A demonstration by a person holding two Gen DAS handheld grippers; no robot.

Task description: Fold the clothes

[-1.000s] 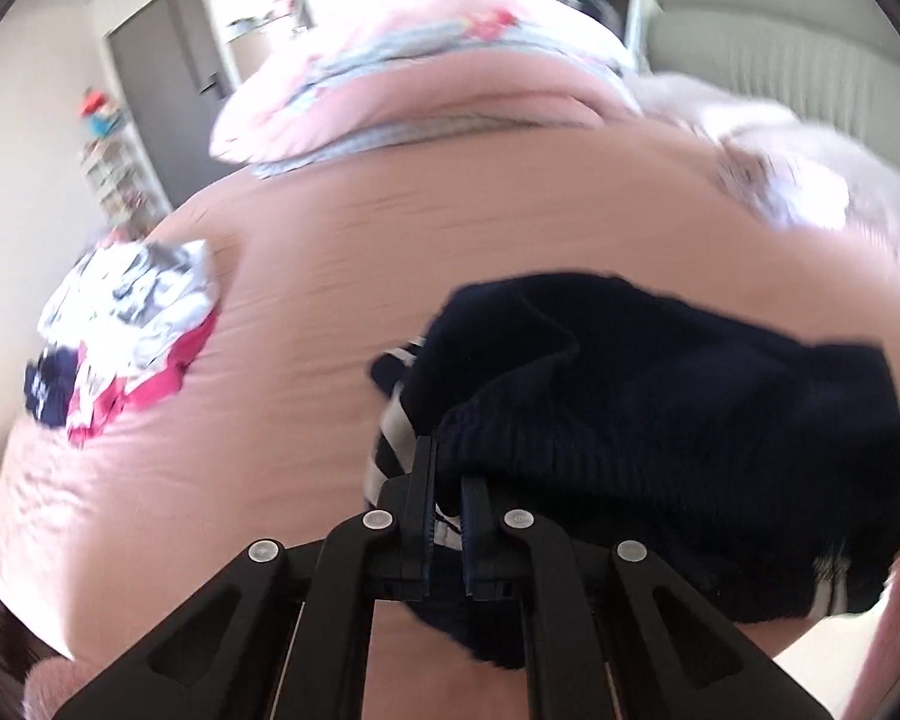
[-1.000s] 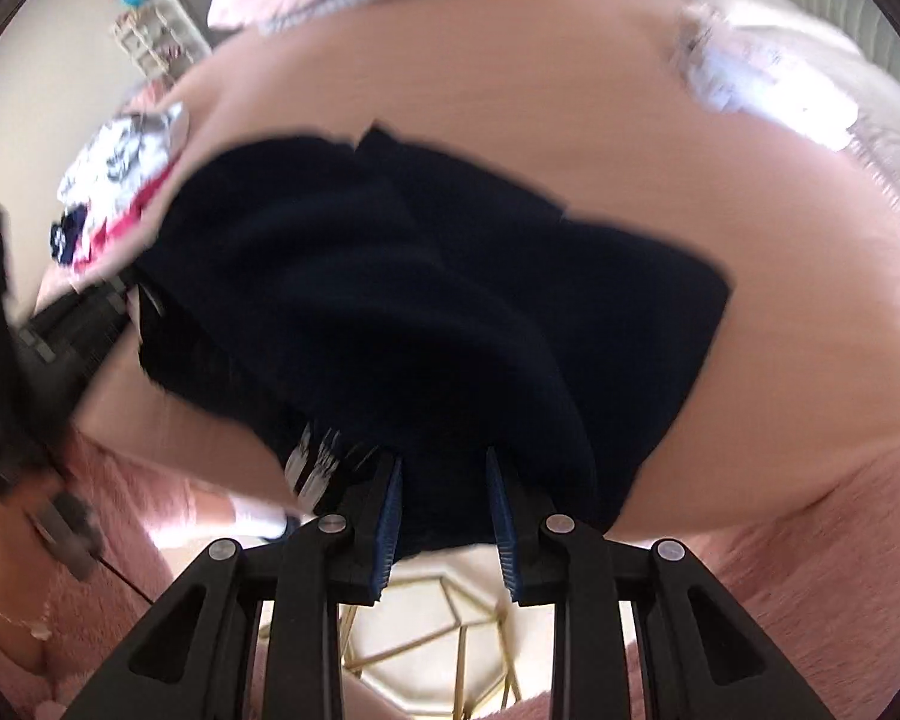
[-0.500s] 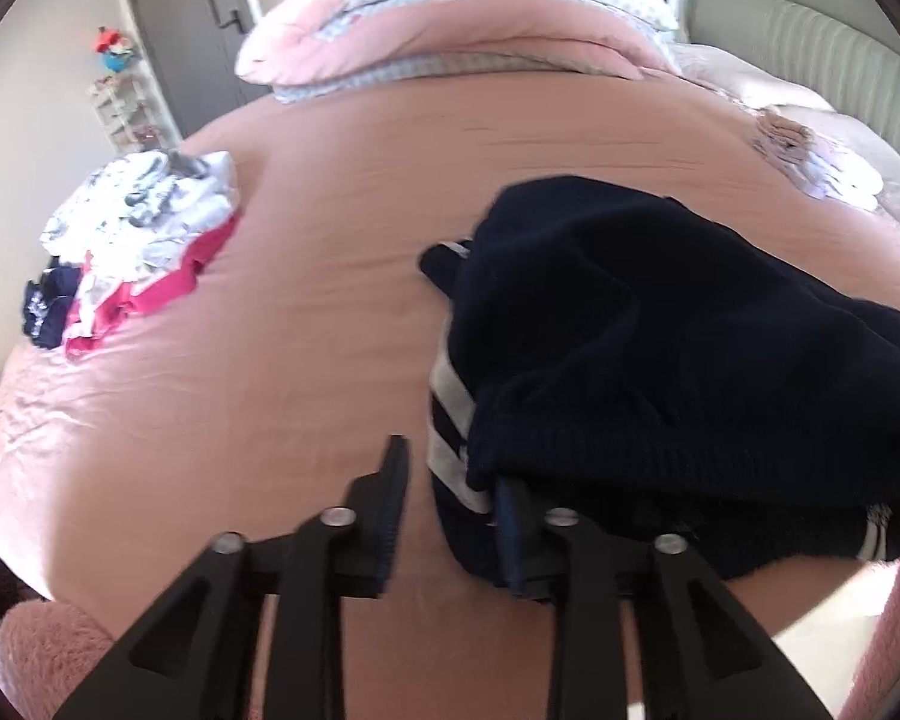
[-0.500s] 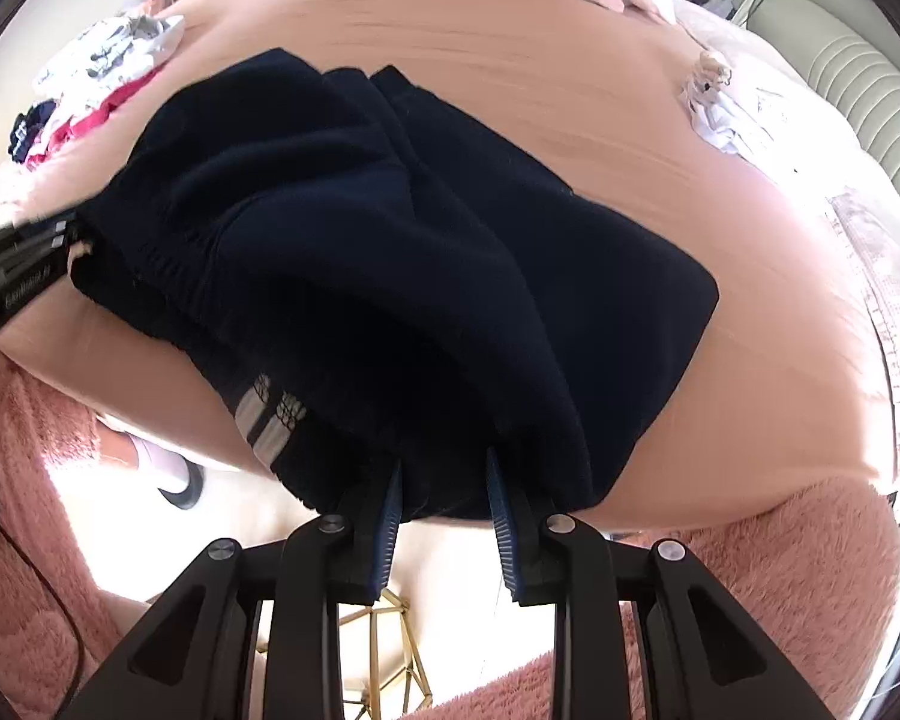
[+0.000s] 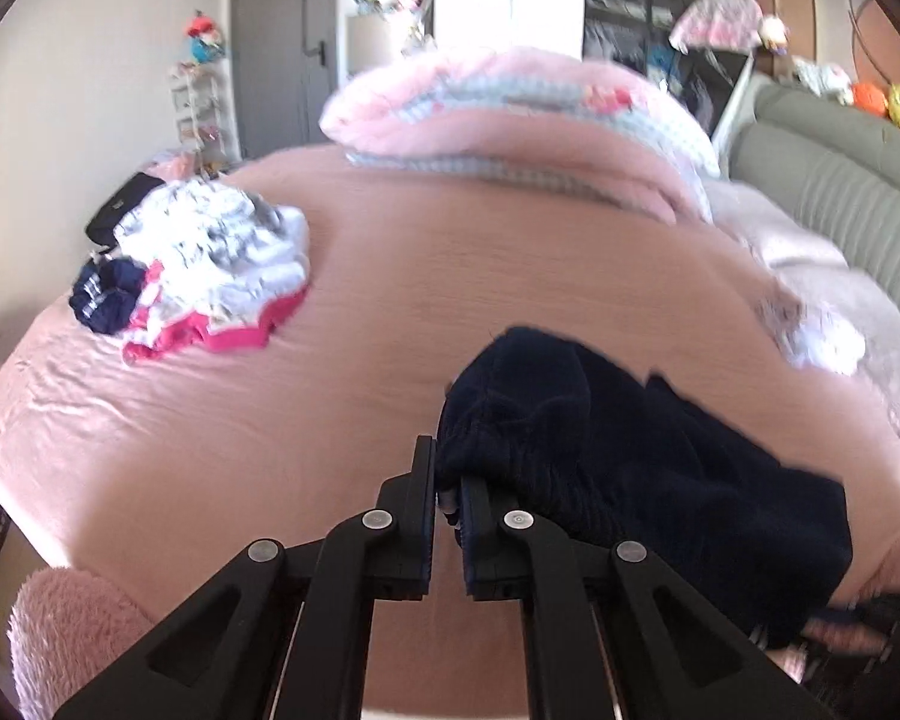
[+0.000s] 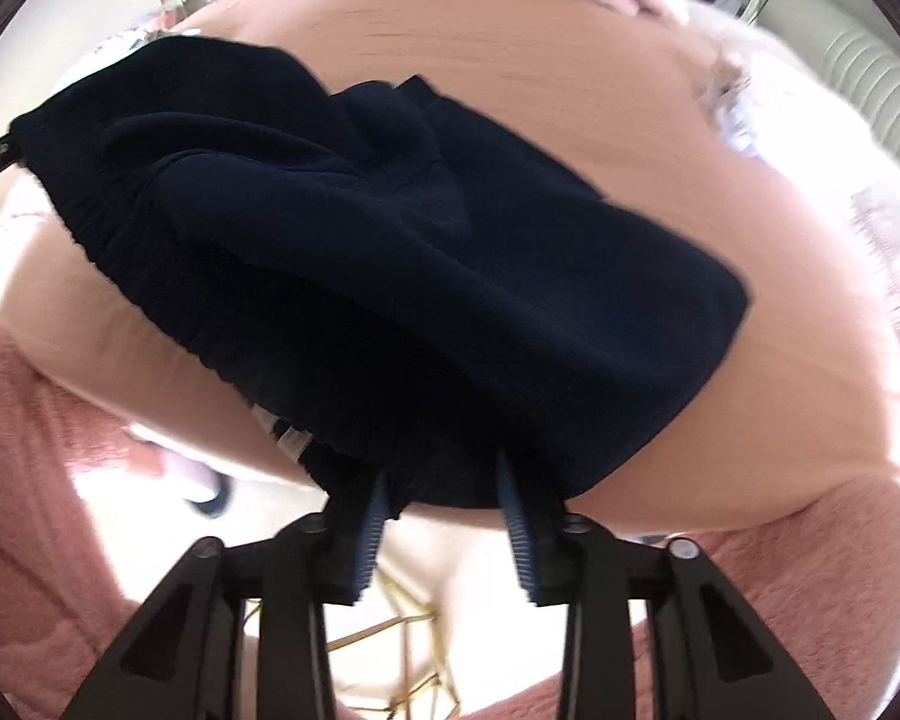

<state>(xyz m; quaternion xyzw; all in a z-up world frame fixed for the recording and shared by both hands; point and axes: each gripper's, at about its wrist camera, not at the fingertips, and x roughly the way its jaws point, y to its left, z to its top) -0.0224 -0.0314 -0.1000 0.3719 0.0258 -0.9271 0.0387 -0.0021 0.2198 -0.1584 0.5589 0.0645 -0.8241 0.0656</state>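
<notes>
Your left tool (image 5: 448, 495) and right tool (image 6: 447, 495) are matte black with silver screws (ribbed blue pads line the fingers (image 6: 371, 531)).

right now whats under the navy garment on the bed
The navy garment lies on the pink bedsheet, which shows all around it. A white-striped edge peeks out below near the right gripper. Anything else beneath is covered by the cloth.
</notes>
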